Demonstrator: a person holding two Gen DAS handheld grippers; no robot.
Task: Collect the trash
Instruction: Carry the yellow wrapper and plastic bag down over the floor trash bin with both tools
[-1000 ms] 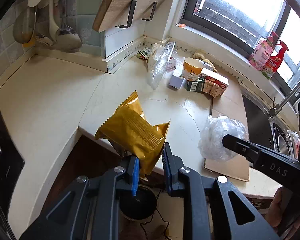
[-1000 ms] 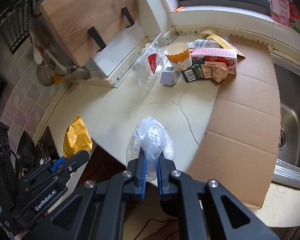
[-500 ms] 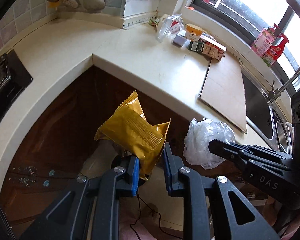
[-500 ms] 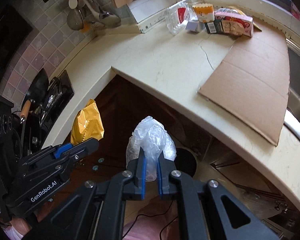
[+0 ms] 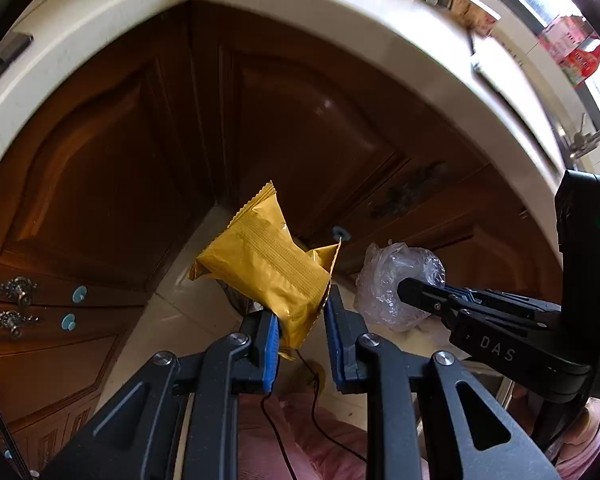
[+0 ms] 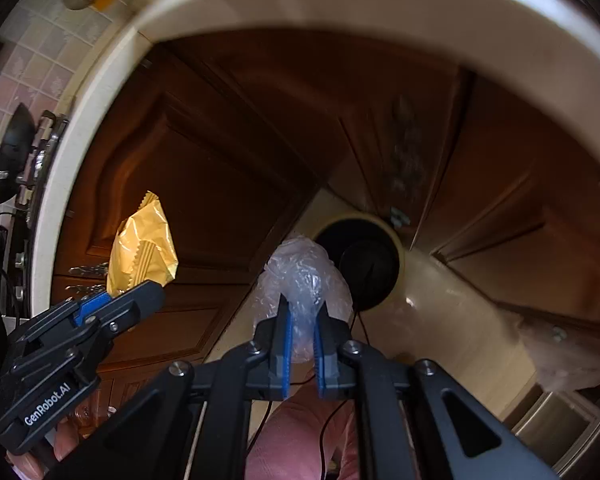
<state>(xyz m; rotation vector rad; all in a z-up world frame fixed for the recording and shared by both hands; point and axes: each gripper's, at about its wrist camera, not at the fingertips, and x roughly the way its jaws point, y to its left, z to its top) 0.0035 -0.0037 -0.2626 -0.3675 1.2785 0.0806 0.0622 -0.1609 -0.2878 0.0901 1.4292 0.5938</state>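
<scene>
Your left gripper (image 5: 300, 320) pinches the yellow snack bag (image 5: 266, 270) by a corner at frame centre; your right gripper (image 6: 300, 330) squeezes the crumpled plastic (image 6: 302, 280). Released short of the bin (image 6: 358, 262) at centre, either light piece could drift onto the floor.

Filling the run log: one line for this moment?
left hand-held gripper: holds yellow packet | right hand-held gripper: holds plastic wad | bin: on floor ahead

We see daylight flaring white at the window's upper right edge in the left view, leaving the dark brown wooden cabinet doors (image 5: 112, 152) dim. The curved cream worktop (image 6: 340, 4) bows strongly (fisheye bending) and smears with motion blur; glare glints on the crinkled yellow foil snack bag (image 5: 268, 264).
</scene>
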